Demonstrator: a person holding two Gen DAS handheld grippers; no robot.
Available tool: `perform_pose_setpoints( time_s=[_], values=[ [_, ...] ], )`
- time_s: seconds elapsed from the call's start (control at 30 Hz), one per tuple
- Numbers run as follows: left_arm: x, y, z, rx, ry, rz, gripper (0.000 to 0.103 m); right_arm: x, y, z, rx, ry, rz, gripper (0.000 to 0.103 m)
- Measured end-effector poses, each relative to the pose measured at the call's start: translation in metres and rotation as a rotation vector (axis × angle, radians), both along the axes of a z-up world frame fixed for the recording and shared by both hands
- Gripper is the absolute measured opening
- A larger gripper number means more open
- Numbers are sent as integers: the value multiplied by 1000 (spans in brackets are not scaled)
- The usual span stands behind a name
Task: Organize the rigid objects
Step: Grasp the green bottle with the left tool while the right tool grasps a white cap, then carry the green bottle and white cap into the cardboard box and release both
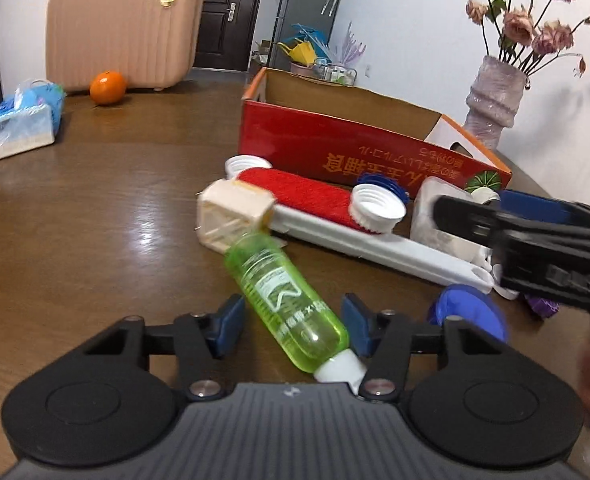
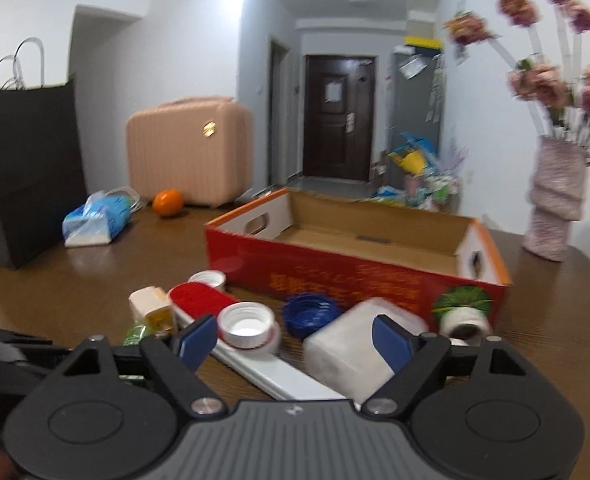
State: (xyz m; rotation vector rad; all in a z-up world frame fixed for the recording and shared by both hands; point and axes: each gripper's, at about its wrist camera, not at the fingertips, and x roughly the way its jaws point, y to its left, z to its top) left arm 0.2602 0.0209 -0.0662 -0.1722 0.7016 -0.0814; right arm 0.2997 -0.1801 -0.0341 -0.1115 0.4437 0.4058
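A green plastic bottle (image 1: 291,304) with a white cap lies on the brown table between the fingers of my open left gripper (image 1: 293,324); the pads stand just off its sides. A red-bristled white brush (image 1: 335,216), a cream box (image 1: 235,216), white caps (image 1: 377,208), a blue cap (image 2: 309,314) and a white container (image 2: 355,348) lie in front of an open red cardboard box (image 2: 355,276). My right gripper (image 2: 295,344) is open above the brush and white container; it also shows in the left wrist view (image 1: 535,248).
A vase of dried flowers (image 2: 555,200) stands at the back right. A tissue pack (image 1: 23,124), an orange (image 1: 107,87) and a pink case (image 1: 123,28) sit at the far left. A black paper bag (image 2: 27,172) stands far left.
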Motion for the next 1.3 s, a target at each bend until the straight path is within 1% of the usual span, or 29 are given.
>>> perform_pose_setpoints(
  time_s=[0.07,0.13,0.17,0.2,0.27,0.3,0.33,0.37,0.4,0.43,0.53,0.6,0.67,0.7,0.77,0.87,0.97,1.2,1.3],
  values=[
    [-5,6,0,20,6,4,37,13,11,-4,-3,23,33,80],
    [-9,7,1,63,2,9,37,23,20,-7,7,48,45,75],
    [-9,6,0,72,-2,4,40,28,25,-9,16,57,49,73],
    [-9,4,0,79,-5,5,40,33,30,-10,21,63,53,71],
    [-8,2,0,86,-7,1,40,38,37,-12,20,62,57,70],
    [-9,0,0,90,-10,-1,39,39,40,-13,16,59,47,67],
    [-10,0,0,94,-17,-2,33,40,42,-13,14,58,39,61],
    [-11,-1,-1,97,-26,2,32,41,43,-14,11,58,33,57],
    [-12,-1,-2,98,-33,6,32,42,43,-15,8,60,27,51],
    [-14,-1,-2,98,-39,7,32,42,43,-15,7,62,24,48],
    [-18,1,-1,91,-37,3,32,42,45,-17,-5,67,30,48],
    [-22,5,-1,73,-38,7,31,44,47,-20,-7,70,32,46],
    [-26,6,1,77,-43,9,31,46,50,-22,-16,77,24,46],
    [-29,6,2,82,-51,9,31,47,51,-24,-20,78,27,41],
    [-36,7,7,98,-79,9,31,46,51,-26,-20,81,27,39],
    [-48,6,19,118,-130,7,31,36,46,-21,-11,59,26,39],
    [-59,6,29,133,-170,8,31,16,34,-10,-7,18,18,39],
    [-90,-1,52,137,-252,5,31,-56,-2,14,-24,-66,-9,39],
    [-95,-5,61,132,-279,-7,31,-80,-17,25,-19,-98,-27,39]
  ],
)
